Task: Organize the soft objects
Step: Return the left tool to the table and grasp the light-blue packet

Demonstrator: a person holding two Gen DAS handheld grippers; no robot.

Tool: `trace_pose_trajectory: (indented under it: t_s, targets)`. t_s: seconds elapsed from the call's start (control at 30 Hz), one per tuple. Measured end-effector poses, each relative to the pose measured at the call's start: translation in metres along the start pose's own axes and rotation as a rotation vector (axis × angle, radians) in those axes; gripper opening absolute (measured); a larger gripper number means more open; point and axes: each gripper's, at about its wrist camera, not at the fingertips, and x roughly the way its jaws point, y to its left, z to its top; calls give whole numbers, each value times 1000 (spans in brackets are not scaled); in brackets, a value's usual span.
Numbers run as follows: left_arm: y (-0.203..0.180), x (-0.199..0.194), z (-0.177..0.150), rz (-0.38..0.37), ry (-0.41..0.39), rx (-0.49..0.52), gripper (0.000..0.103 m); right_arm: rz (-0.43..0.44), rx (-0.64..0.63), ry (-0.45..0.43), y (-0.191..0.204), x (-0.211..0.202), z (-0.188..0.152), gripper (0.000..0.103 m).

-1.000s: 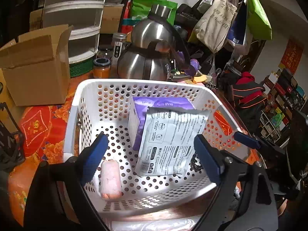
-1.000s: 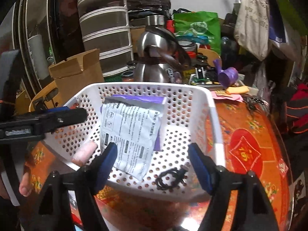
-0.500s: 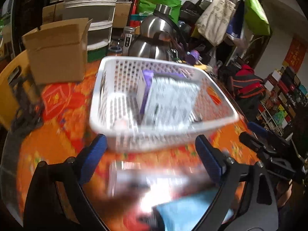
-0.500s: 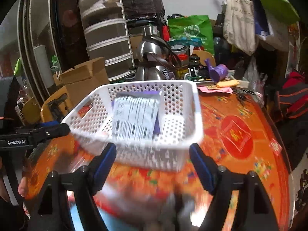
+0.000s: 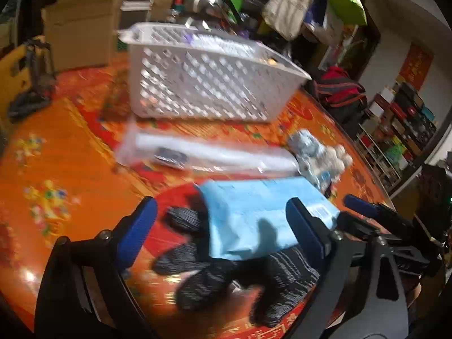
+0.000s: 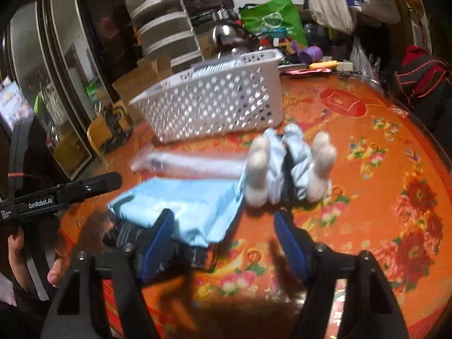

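Note:
A white perforated basket (image 5: pixel 203 84) stands on the red-orange table; it also shows in the right wrist view (image 6: pixel 214 104). In front of it lie a clear plastic packet (image 5: pixel 209 152), a light blue packet (image 5: pixel 262 214), black knit gloves (image 5: pixel 214 271) and rolled blue-and-white socks (image 5: pixel 319 155). The socks (image 6: pixel 291 166) and blue packet (image 6: pixel 186 206) lie ahead of my right gripper (image 6: pixel 226 243), which is open and empty. My left gripper (image 5: pixel 223 231) is open and empty above the gloves and blue packet. Both views are blurred.
A cardboard box (image 5: pixel 79 28), steel kettles (image 5: pixel 206 2) and hanging bags (image 5: pixel 293 8) stand behind the basket. Stacked drawers (image 6: pixel 166 34) and a green bag (image 6: pixel 271 19) are at the back. The table edge (image 6: pixel 432 147) curves to the right.
Both grippers have pulled back from over the basket and dropped low toward the table. The packets, gloves and socks in front of the basket have come into view.

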Motion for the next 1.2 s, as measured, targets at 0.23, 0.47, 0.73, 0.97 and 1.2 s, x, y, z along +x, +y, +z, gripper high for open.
trace_pose_trajectory:
  t_s: [0.23, 0.47, 0.73, 0.97, 1.2]
  targets:
    - [-12, 24, -7, -44, 45, 16, 61, 34, -30, 31, 11, 14, -2, 64]
    - [-15, 27, -6, -66, 37, 28, 57, 76, -34, 49, 14, 21, 3, 54]
    - [-9, 30, -10, -102, 44, 7, 55, 83, -46, 63, 18, 24, 2, 50]
    - [-14, 32, -15, -106, 33, 20, 48, 59, -104, 68, 32, 30, 5, 42]
    - [-20, 27, -17, -114, -1, 42, 44, 19, -166, 49, 41, 27, 6, 36]
